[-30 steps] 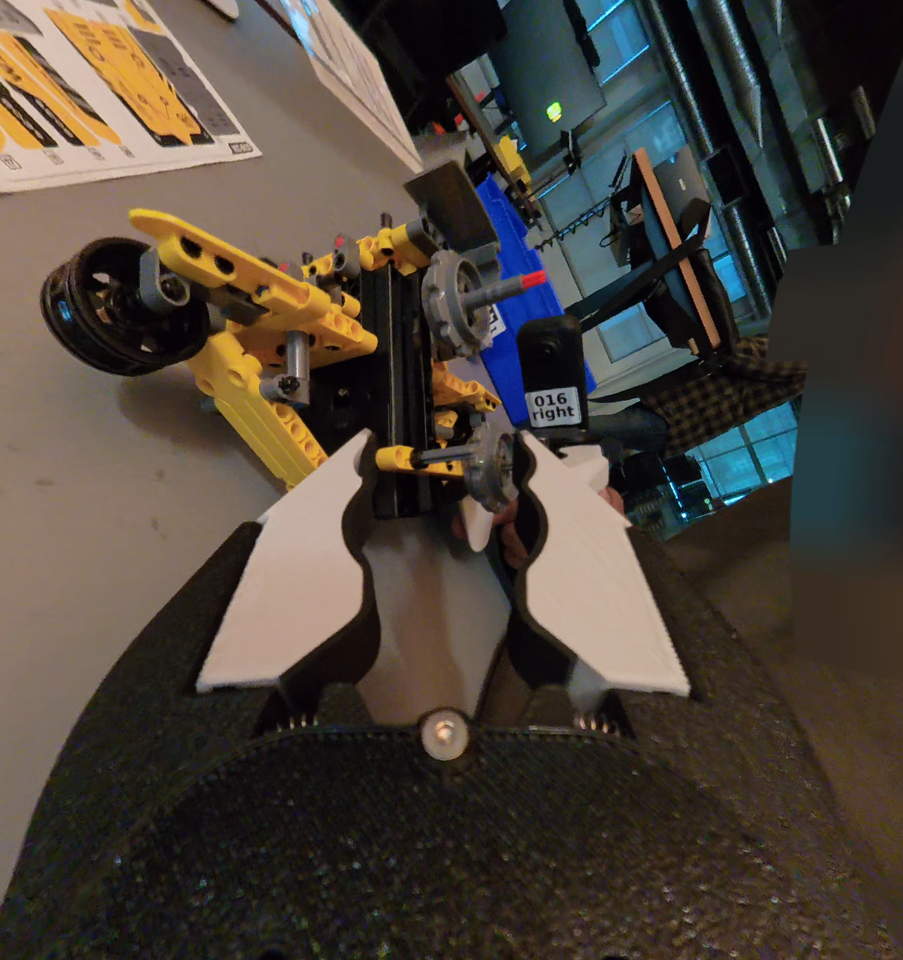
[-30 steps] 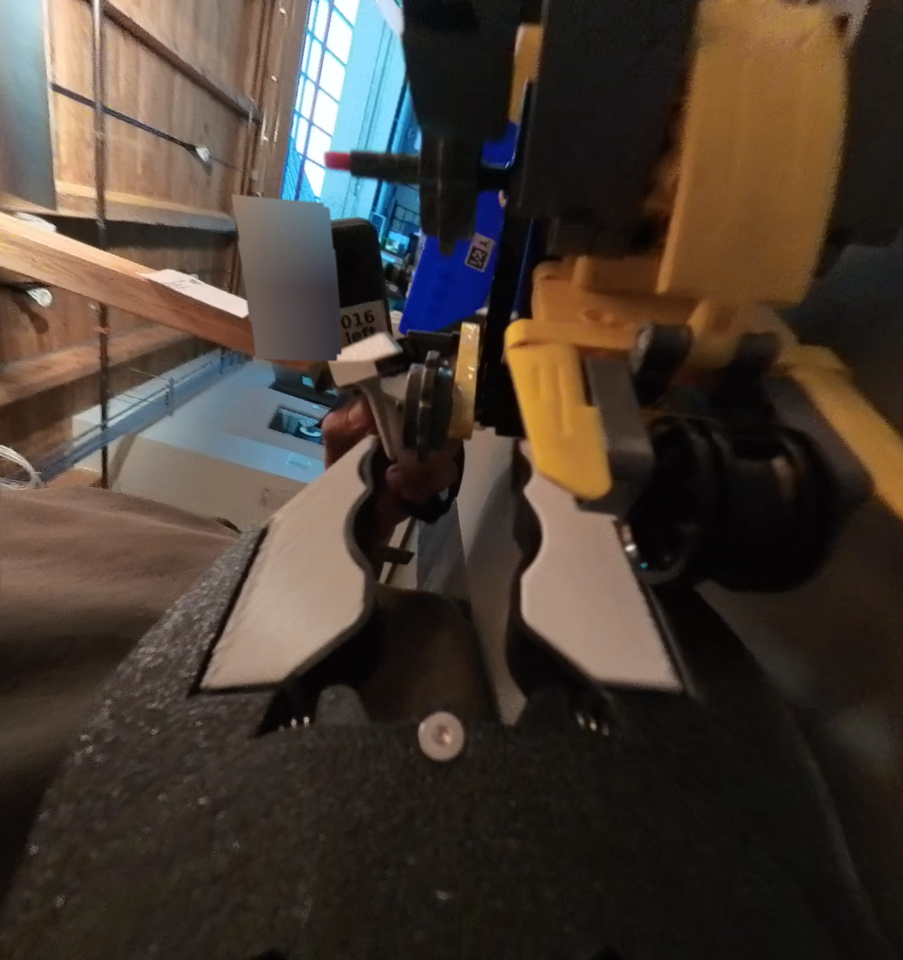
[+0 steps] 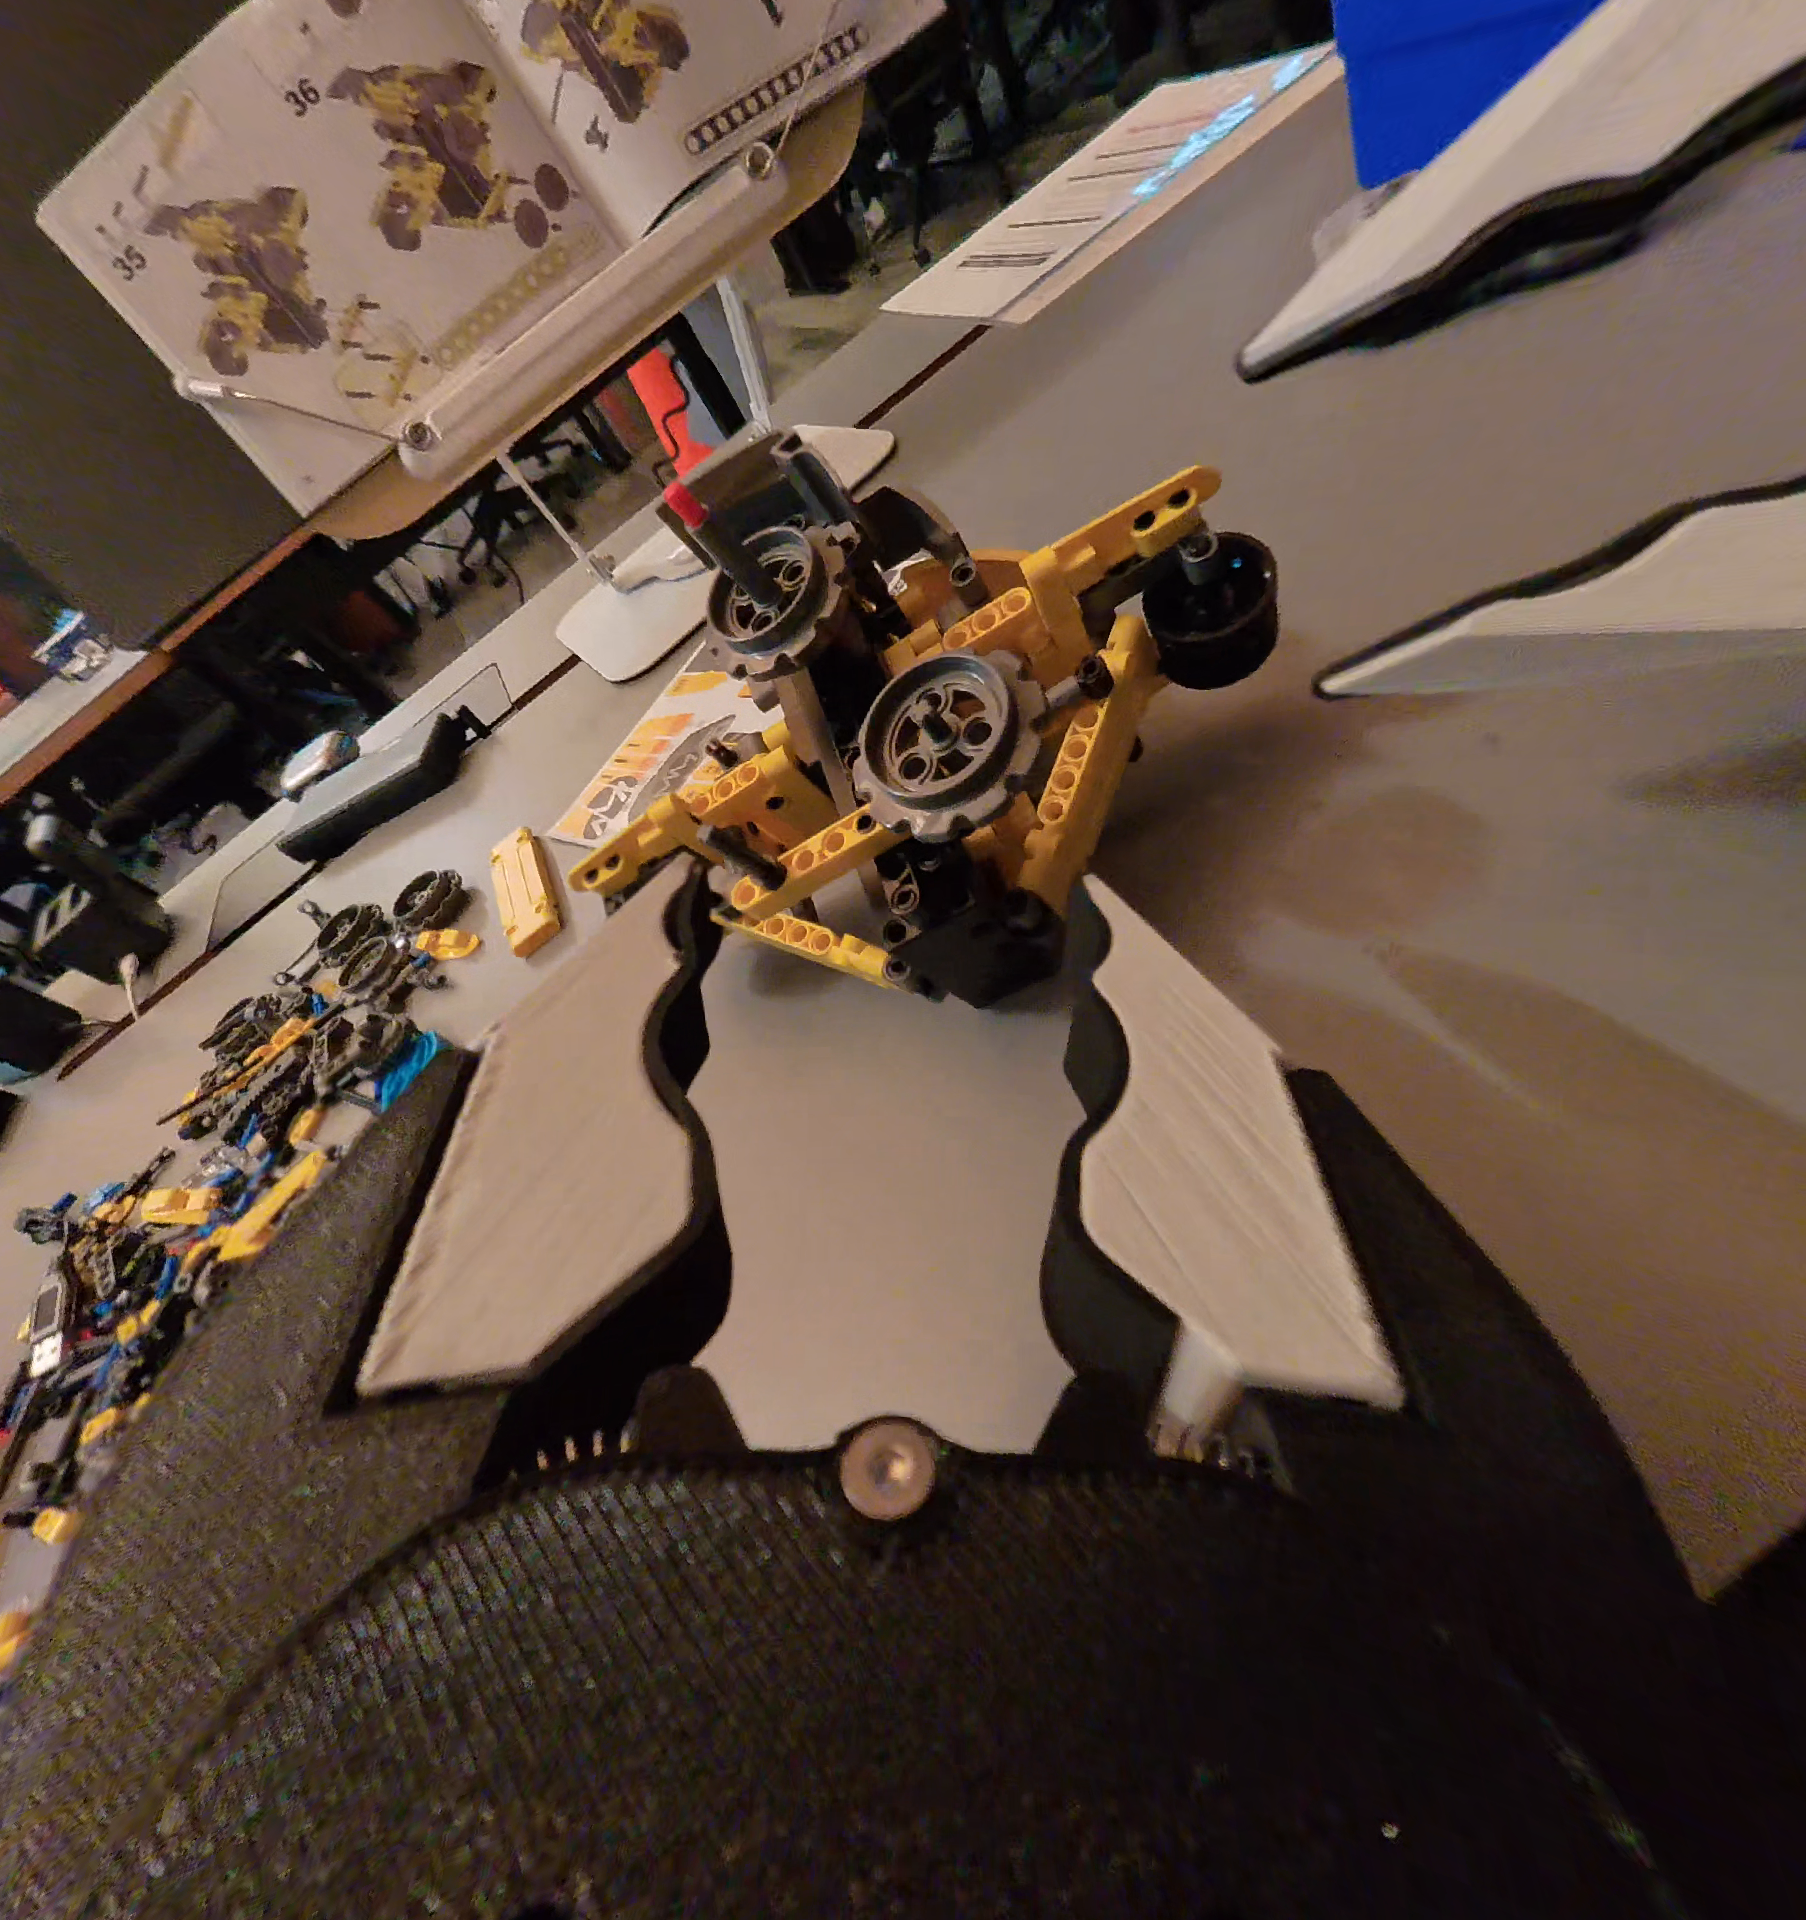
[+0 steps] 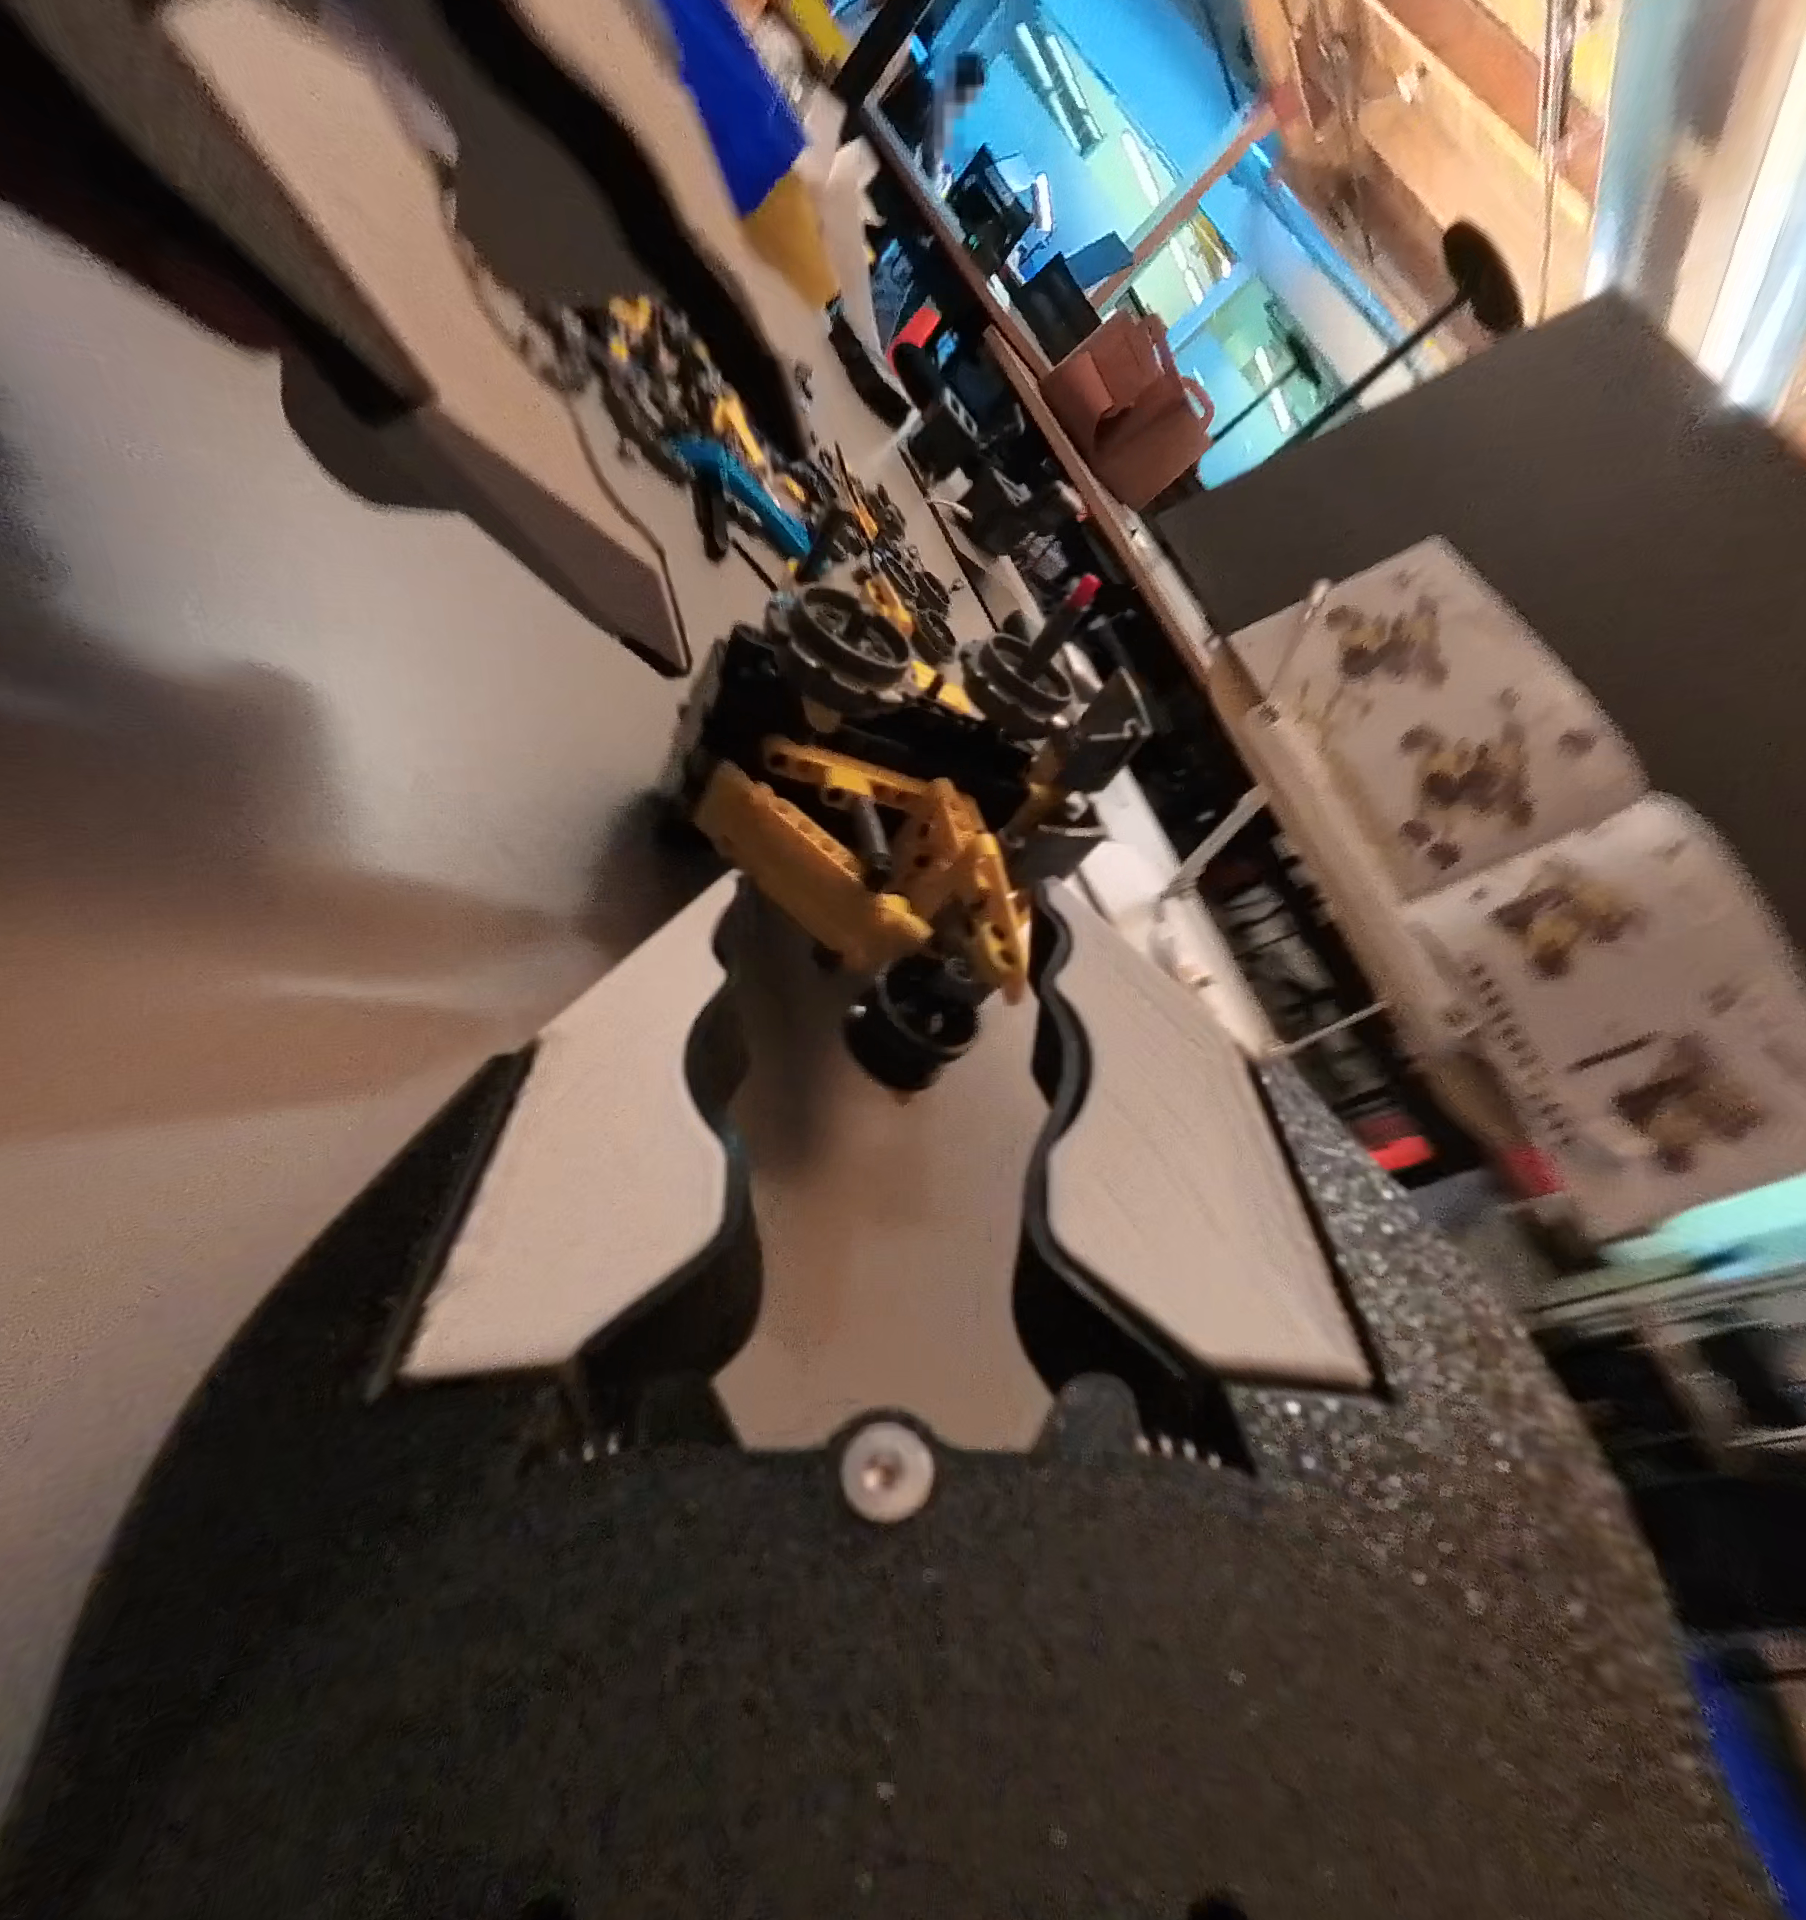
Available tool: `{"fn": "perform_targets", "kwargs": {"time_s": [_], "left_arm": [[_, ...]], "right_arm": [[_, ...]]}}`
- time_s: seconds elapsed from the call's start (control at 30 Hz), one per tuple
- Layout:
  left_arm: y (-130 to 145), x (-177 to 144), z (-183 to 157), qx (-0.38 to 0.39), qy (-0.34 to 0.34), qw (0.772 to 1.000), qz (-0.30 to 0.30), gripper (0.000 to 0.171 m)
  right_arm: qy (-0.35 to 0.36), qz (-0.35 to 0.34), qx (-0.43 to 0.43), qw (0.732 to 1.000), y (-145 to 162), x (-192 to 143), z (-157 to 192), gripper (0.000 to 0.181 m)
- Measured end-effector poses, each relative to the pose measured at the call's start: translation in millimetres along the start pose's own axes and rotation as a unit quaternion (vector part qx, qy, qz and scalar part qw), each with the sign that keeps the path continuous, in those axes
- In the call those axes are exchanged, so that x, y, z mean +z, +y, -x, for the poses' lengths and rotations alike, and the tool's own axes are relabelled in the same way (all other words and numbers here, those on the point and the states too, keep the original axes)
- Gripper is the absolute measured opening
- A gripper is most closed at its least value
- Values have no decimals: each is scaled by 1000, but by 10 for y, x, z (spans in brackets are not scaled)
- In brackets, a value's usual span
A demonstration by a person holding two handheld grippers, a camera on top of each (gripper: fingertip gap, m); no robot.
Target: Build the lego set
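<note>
Both jaws released model (image 3: 920,748); now on table (image 3: 1398,935); right view blurred.

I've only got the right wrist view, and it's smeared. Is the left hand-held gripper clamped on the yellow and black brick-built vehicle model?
Observer: No. The left hand-held gripper is open. The yellow and black brick-built vehicle model stands on the grey table, with its black base block between the fingertips but not clamped.
Operator: Any loose parts near it on that side?
Observer: A flat yellow rectangular panel lies alone on the table, just left of the model.
Operator: Anything flat lying by the model?
Observer: A printed yellow and grey sheet lies flat on the table, partly hidden behind the model.
</note>
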State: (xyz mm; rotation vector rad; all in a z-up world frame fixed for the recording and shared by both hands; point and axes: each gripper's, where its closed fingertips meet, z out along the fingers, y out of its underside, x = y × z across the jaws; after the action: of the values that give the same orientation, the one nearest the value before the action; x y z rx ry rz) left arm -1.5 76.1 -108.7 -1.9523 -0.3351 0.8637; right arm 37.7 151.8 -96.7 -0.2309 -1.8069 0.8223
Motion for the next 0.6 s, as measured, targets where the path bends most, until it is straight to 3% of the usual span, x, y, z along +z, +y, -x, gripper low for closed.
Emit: {"fn": "perform_targets", "kwargs": {"time_s": [0.1,0.27,0.47,0.6], "left_arm": [[16,128,63,28,-8,1000,-1,69],[42,283,63,86,-13,996,1,75],[11,320,62,55,3,998,-16,71],[19,341,50,46,8,999,-17,73]], "right_arm": [[24,-3,-146,989,-40,180,-65,47],[56,-57,-322,943,-173,423,46,28],[46,-52,-349,935,-165,567,144,41],[50,-52,-388,919,-225,645,180,39]]}}
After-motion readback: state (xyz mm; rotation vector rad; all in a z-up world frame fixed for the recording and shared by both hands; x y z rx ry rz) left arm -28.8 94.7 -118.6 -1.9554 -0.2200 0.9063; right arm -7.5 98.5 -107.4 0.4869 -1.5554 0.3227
